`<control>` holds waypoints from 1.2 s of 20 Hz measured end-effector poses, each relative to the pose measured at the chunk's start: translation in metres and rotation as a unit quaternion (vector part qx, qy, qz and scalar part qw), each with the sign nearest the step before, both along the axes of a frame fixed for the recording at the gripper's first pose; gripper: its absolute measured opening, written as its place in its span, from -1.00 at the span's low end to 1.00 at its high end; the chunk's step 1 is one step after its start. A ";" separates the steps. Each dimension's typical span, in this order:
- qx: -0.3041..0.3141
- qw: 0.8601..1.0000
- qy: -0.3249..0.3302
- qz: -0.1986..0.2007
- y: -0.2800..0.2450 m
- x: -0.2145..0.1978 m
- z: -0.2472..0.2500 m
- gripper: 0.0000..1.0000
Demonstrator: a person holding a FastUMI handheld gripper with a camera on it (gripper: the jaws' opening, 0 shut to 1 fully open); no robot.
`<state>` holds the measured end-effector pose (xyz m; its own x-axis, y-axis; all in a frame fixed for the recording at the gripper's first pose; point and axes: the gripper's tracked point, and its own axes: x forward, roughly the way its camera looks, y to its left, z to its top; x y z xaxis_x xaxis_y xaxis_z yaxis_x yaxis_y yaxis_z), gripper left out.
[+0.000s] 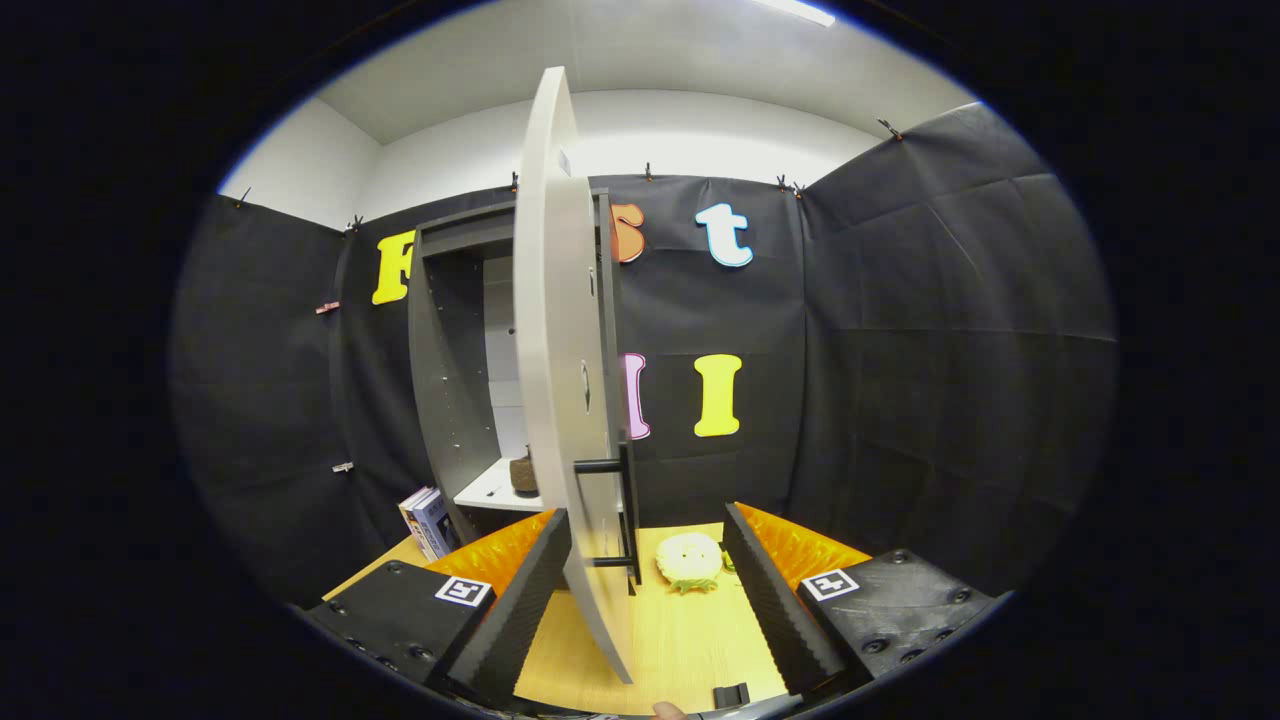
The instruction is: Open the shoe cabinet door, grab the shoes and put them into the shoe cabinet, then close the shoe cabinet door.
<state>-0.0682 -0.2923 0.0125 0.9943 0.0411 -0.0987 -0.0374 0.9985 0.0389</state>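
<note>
The dark grey shoe cabinet (440,340) stands against the back wall with its pale door (555,330) swung wide out towards me, seen almost edge-on. The door's black bar handle (628,515) sits between my fingers, nearer the left one. My gripper (645,518) is open, its fingers wide apart, and neither presses on the door. A pale, roundish shoe (688,560) lies on the wooden surface (680,640) just ahead, between the fingers and right of the door. Inside the cabinet, a small brown object (523,472) rests on a white shelf (487,492).
A few books (428,520) lean beside the cabinet's left foot. A small black clip-like piece (732,693) lies on the wood close to me, and a fingertip (668,710) shows beside it. Black cloth walls close in on both sides.
</note>
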 end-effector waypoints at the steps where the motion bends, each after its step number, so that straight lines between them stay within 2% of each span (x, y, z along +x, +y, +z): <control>1: 0.002 1.000 0.002 0.004 -0.001 0.006 -0.002 0.93; 6: 0.005 1.000 0.006 0.026 -0.005 0.026 -0.005 0.93; 13: 0.005 0.999 0.003 0.050 0.017 0.035 -0.010 0.93; 21: 0.006 0.996 0.007 0.089 0.087 0.039 -0.015 0.93; 24: 0.000 0.997 0.004 0.083 0.111 0.042 -0.014 0.93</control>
<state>-0.0267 -0.1816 -0.0012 0.9728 0.2057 -0.1067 -0.2026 0.9785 0.0390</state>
